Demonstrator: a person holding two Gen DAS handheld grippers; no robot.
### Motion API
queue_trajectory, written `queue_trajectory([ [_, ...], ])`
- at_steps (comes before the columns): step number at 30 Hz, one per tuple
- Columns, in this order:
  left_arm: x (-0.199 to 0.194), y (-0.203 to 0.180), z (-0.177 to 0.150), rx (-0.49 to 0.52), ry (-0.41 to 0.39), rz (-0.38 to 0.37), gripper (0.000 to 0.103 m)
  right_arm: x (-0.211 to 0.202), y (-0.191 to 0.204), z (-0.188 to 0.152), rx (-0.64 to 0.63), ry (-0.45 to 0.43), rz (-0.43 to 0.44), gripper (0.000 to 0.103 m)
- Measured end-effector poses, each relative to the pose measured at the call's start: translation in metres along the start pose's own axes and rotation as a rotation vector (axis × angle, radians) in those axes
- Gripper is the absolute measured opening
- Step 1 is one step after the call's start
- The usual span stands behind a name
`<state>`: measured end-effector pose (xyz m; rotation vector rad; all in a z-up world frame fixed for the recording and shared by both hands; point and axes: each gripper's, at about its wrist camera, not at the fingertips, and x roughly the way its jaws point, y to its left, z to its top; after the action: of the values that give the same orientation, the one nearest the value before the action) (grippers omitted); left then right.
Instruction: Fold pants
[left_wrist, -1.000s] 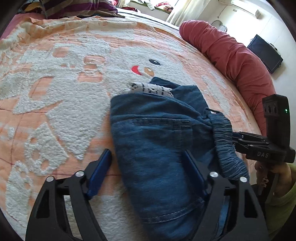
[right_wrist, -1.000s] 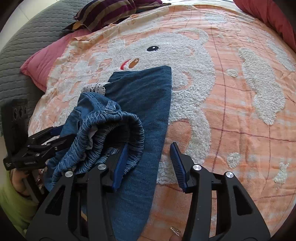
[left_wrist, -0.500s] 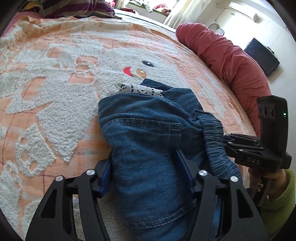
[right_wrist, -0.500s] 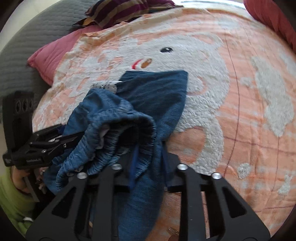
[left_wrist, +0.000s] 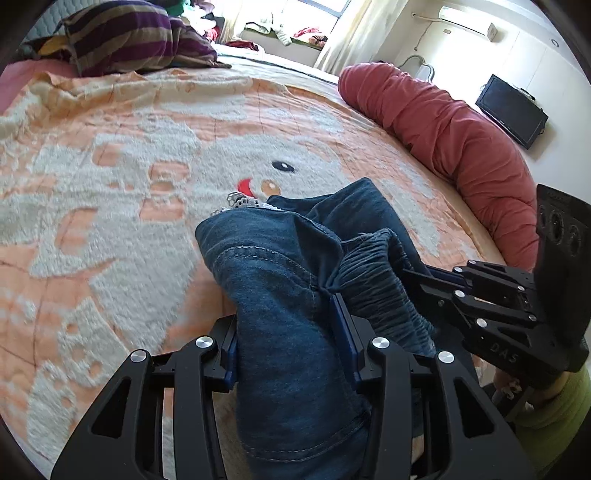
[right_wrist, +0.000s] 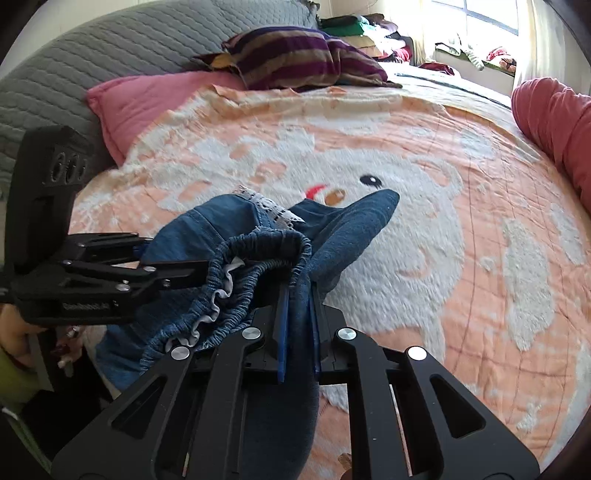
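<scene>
Two grippers are recorded, both clamped on one pair of denim pants (left_wrist: 280, 295). The left gripper (left_wrist: 288, 332) is pinched across a thick fold of the denim; the right gripper (right_wrist: 297, 325) is pinched on a thinner gather just beside the elastic waistband (right_wrist: 258, 254). The gripped end of the pants is raised off the bed blanket (left_wrist: 129, 206), while the far end lies on the blanket's printed bear face. One strip of white lace trim (right_wrist: 273, 210) is seen at the fold. Toward the blanket's head edge, one striped pillow (right_wrist: 291, 55) and one pink pillow (right_wrist: 147, 99) are noted. Along its right edge, one red bolster (left_wrist: 454, 136) is noted.
</scene>
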<state>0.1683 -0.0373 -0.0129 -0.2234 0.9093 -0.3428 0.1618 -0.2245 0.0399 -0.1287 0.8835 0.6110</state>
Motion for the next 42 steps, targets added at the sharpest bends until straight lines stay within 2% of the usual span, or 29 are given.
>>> queue_trajectory([
  [10,-0.002,0.011,0.040,-0.001,-0.058,0.064,0.040,0.019,-0.005,0.034,0.007,-0.041,0.007,0.005],
  [24,0.022,0.022,0.066,0.000,-0.071,0.118,0.040,0.044,-0.020,0.062,0.003,-0.043,-0.014,0.005],
  [34,0.037,0.036,0.063,-0.035,-0.034,0.146,0.040,0.069,-0.037,0.055,0.079,0.058,-0.058,0.005],
  [37,0.039,0.038,0.061,-0.040,-0.023,0.165,0.045,0.072,-0.040,0.052,0.091,0.080,-0.070,0.008],
  [39,0.042,0.041,0.058,-0.048,-0.008,0.185,0.053,0.074,-0.042,0.050,0.097,0.095,-0.078,0.011],
  [42,0.046,0.046,0.055,-0.059,0.014,0.193,0.056,0.078,-0.046,0.045,0.111,0.125,-0.105,0.016],
])
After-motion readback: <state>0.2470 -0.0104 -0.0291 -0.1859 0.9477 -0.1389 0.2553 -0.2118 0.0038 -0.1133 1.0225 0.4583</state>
